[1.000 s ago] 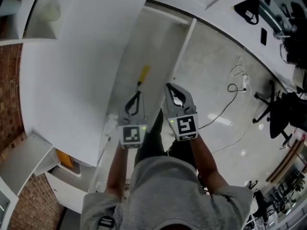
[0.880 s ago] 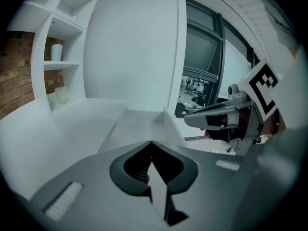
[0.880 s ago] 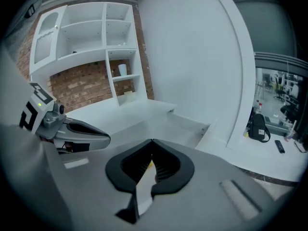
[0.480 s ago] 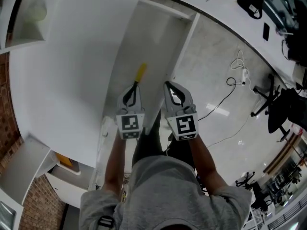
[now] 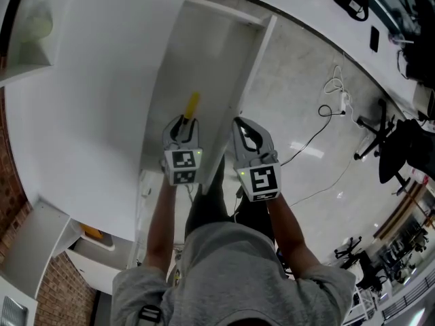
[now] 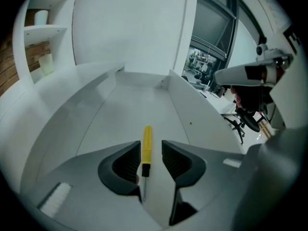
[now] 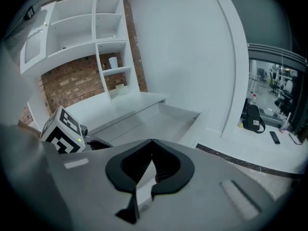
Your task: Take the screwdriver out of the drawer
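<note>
The left hand-held gripper tips down into the open drawer with its jaws opening, one pad on each side of the screwdriver. The pads do not press on it, so this hand-held gripper is released and grasps nothing. The screwdriver lies flat on the drawer's bottom, its yellow handle reaching ahead of the jaws and its thin shaft running back beneath them. The right hand-held gripper is clenched on nothing, just to the right of the left one.

The risk, as I judge it, lies in where the pads would close — about at the dark collar where handle meets shaft. A pinch there could slip onto the thin shaft and let the heavier handle droop or swing. The tool also sits nearer the left pad, so an uneven close could roll it aside. Sinking too far would jam the tips on the drawer's bottom.
</note>
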`<state>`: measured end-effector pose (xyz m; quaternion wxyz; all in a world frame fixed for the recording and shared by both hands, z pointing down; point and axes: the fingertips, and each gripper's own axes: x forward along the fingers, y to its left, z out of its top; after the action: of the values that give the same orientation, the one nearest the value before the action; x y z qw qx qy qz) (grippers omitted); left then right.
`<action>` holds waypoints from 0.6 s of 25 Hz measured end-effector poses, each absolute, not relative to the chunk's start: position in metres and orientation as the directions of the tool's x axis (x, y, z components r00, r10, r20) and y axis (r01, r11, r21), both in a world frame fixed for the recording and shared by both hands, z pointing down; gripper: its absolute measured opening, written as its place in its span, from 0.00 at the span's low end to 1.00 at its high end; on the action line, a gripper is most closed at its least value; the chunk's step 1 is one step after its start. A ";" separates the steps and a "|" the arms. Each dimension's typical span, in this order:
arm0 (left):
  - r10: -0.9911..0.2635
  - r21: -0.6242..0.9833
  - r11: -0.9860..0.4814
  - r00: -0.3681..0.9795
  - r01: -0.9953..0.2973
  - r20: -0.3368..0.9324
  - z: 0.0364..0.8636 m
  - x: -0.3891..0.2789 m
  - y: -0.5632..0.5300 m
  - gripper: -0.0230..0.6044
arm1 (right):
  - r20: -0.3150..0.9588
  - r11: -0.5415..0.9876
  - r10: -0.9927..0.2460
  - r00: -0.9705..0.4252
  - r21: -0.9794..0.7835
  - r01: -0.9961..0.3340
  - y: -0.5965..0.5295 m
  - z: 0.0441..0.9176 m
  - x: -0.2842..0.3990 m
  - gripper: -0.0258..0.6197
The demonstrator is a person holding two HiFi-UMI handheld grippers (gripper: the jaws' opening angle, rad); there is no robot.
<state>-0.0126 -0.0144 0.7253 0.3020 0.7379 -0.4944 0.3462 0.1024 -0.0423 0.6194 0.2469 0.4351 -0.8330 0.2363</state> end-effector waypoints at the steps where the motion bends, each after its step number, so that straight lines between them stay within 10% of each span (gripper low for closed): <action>1: -0.512 0.103 -0.329 0.269 -0.939 0.816 0.730 -0.013 -0.014 0.27 | 0.614 0.506 -0.613 -0.497 -0.179 -0.844 -0.043 0.620 0.104 0.04; 15: -0.427 0.110 -0.326 0.250 -0.939 0.869 0.787 -0.014 -0.002 0.26 | 0.627 0.457 -0.624 -0.466 -0.191 -0.869 -0.045 0.637 0.119 0.04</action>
<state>-0.0141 -0.0019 0.7871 0.3324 0.7174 -0.4758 0.3853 0.1186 -0.0454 0.6367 0.2428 0.4560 -0.8183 0.2522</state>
